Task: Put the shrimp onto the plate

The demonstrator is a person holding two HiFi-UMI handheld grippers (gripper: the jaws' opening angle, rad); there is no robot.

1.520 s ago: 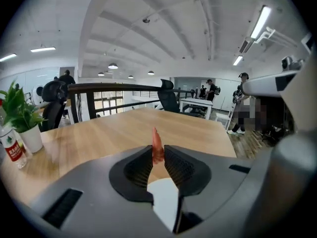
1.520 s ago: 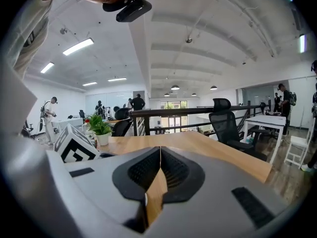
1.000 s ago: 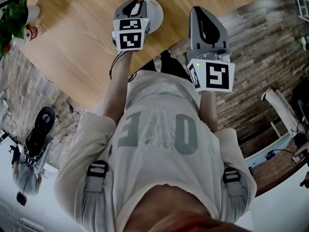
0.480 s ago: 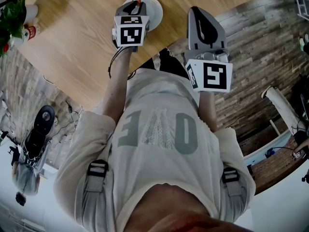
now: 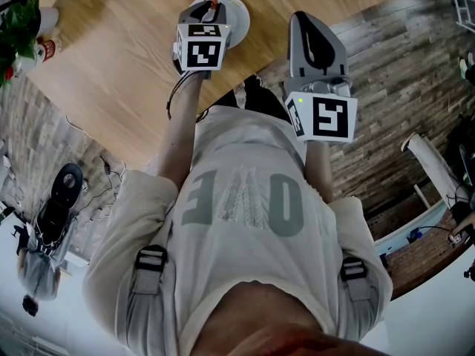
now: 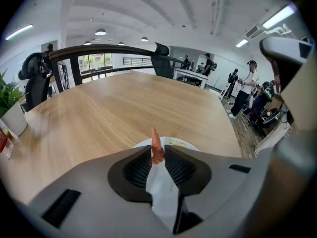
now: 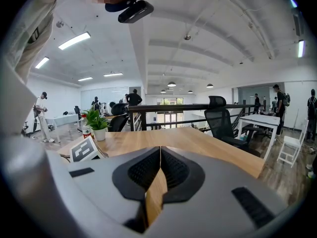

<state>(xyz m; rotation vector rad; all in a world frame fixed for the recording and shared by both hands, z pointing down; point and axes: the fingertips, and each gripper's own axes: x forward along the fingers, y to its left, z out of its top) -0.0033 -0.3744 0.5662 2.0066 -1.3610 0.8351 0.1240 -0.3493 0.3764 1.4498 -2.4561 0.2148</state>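
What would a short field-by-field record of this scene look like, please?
left tool: shut on the shrimp, held over the plate
shrimp: orange, pinched between the left tool's jaws, thin end sticking out past them
plate: white, on the wooden table near its edge
right tool: jaws together, nothing between them
wooden table: light wood
potted plant: on the table, away from the plate

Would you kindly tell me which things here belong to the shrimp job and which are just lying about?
In the job:
shrimp, clamped in the left gripper
white plate, below the shrimp
wooden table, bearing the plate

Lying about:
potted plant
office chair
right gripper, shut and empty
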